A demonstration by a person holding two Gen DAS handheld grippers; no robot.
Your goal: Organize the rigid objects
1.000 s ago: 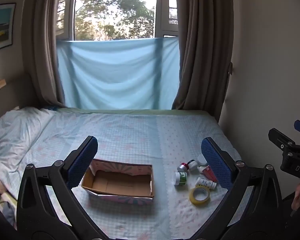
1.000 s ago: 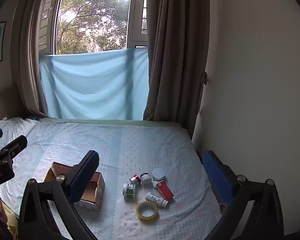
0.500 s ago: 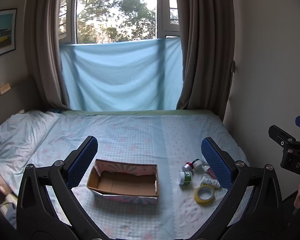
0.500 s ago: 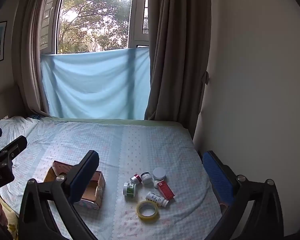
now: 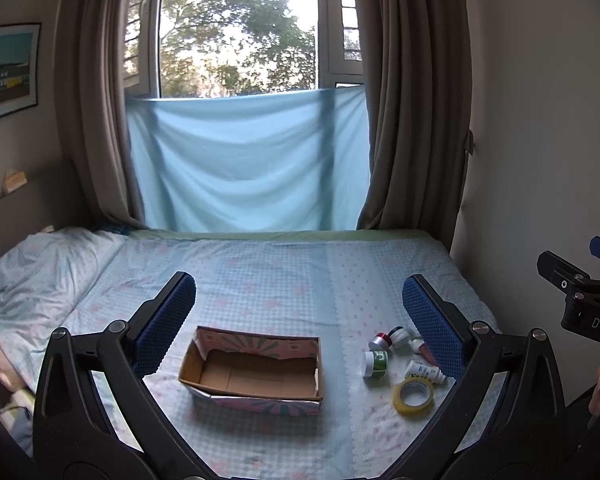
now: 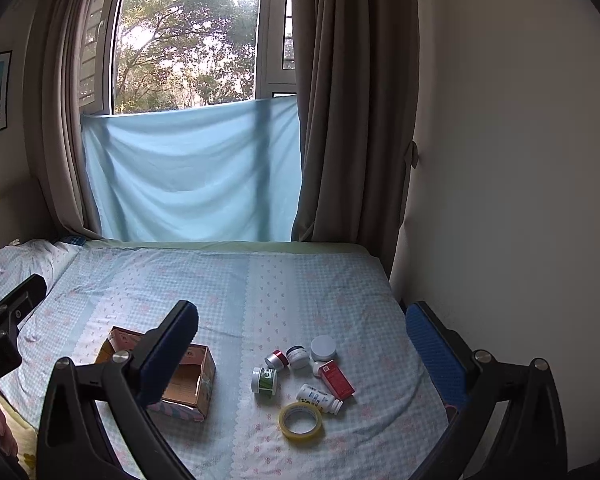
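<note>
Across the lower half of both views stretches a bed (image 5: pixel 284 276) covered in a pale blue checked sheet, seen from its foot. Low in the left wrist view, just left of centre, an open cardboard box (image 5: pixel 256 372) with pink patterned sides sits on the sheet, its inside bare. The left gripper (image 5: pixel 300 320) hangs above it with its two blue-padded fingers spread wide apart, holding nothing.

To the right of the box, lower right in that frame, lies a small cluster of rigid items, well apart from the box. In the right wrist view they sit low and centre: a roll of yellow tape (image 6: pixel 301 420) lying flat nearest the camera, a white pill bottle (image 6: pixel 319 398) on its side just behind it, a red carton (image 6: pixel 337 378) beside that, a green-labelled jar (image 6: pixel 264 379) on its side to the left, and behind these a red-and-silver jar (image 6: pixel 276 359), a dark-banded white jar (image 6: pixel 298 356) and a white-lidded jar (image 6: pixel 323 346). The right gripper (image 6: pixel 300 344) hovers over this cluster, fingers likewise spread wide and empty; the red carton partly hides behind one blue pad in the left view.

At the top of both frames, a window (image 5: pixel 240 28) shows trees, with a light blue cloth (image 5: pixel 248 164) hung across its lower part and brown curtains (image 5: pixel 416 92) at either side. A framed picture (image 5: pixel 6 72) hangs at the upper left.
</note>
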